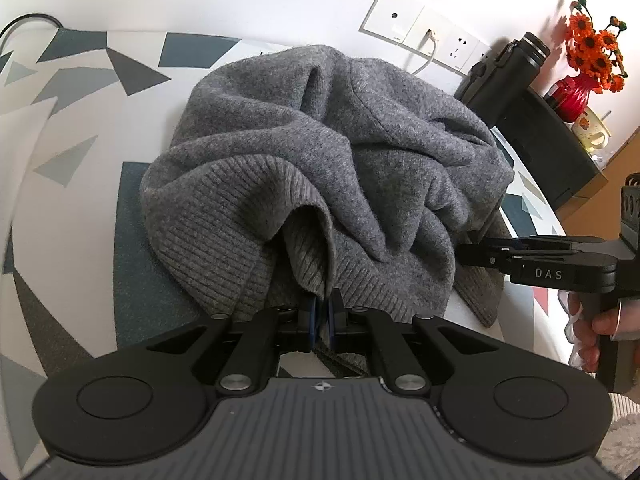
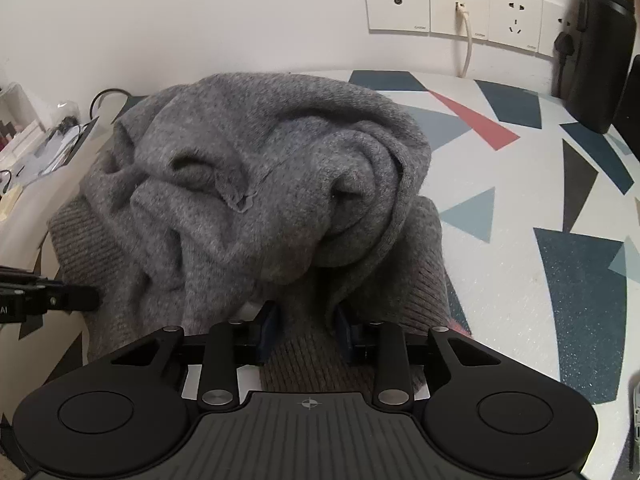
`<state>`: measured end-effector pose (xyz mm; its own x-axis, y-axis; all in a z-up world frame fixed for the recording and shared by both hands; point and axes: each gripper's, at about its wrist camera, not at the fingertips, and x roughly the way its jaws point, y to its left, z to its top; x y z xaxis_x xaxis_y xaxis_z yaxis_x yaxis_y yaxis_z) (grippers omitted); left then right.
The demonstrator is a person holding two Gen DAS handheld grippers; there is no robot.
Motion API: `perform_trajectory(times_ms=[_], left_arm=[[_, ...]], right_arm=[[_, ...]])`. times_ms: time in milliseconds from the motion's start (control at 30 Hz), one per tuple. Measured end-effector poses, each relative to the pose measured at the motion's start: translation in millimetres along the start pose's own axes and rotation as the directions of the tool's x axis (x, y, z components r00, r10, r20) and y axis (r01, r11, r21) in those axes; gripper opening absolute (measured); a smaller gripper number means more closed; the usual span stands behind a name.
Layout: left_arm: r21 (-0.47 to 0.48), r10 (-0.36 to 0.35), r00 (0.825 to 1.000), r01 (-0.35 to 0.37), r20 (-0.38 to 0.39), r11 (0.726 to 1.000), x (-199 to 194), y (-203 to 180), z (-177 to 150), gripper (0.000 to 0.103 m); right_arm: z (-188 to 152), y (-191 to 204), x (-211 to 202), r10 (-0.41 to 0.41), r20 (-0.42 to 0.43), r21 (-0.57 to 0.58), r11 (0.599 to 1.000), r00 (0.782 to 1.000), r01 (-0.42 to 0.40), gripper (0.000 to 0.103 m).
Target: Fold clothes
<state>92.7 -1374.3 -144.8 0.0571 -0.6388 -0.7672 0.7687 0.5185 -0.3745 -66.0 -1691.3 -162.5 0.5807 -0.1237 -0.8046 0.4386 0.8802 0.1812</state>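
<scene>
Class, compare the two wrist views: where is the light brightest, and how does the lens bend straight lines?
Left wrist view: daylight washes out the wall by the flowers; the table edge curves strongly. Right wrist view: dimmer, more even light; the socket plates bow slightly; the sweater stays sharp, with soft shadow in its folds.

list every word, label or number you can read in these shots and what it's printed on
"DAS": white letters on the side of the black right gripper, seen from the left wrist view.
"AI": white letters, cut off by the frame edge, on the black left gripper in the right wrist view.
Small grey print on the white wall socket plates: too small to read.
The crumpled grey knitted sweater shows no text.
</scene>
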Motion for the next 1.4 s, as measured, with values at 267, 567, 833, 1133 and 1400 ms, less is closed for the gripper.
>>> perform_trajectory(times_ms=[267, 567, 833, 1133, 1400], left_arm=[[0.011, 0.007, 1.0, -0.006, -0.007, 1.0, -4.0, -1.0, -1.9, 0.006], [0.057, 0.028, 0.999, -0.029, 0.02, 0.998, -10.3, -3.5, 2.5, 0.013], [0.122, 0.038, 0.999, -0.041, 0.024, 0.992, -5.6, -11.4, 15.0, 0.019], [0.307, -0.007, 0.997, 0.03, -0.073, 0.951, 10.8, -43.5, 9.0, 0.008], [0.339, -0.03, 0.992, 0.07, -0.121, 0.938, 19.3, -55.2, 6.3, 0.008]], right_arm=[[-3.3, -0.1, -2.4, -0.001, -0.008, 0.009, 1.0, 1.0, 0.001, 0.029], [-5.3, 14.3, -19.6, 0.015, 0.01, -0.018, 1.0, 1.0, -0.015, 0.04], [-6.9, 0.5, -9.2, -0.04, -0.003, 0.043, 0.998, 0.999, 0.04, 0.042], [-16.4, -0.9, -7.3, -0.045, -0.01, 0.031, 0.998, 0.999, 0.045, 0.024], [-21.7, -0.5, -9.5, -0.021, -0.015, 0.046, 0.999, 1.0, 0.022, 0.014]])
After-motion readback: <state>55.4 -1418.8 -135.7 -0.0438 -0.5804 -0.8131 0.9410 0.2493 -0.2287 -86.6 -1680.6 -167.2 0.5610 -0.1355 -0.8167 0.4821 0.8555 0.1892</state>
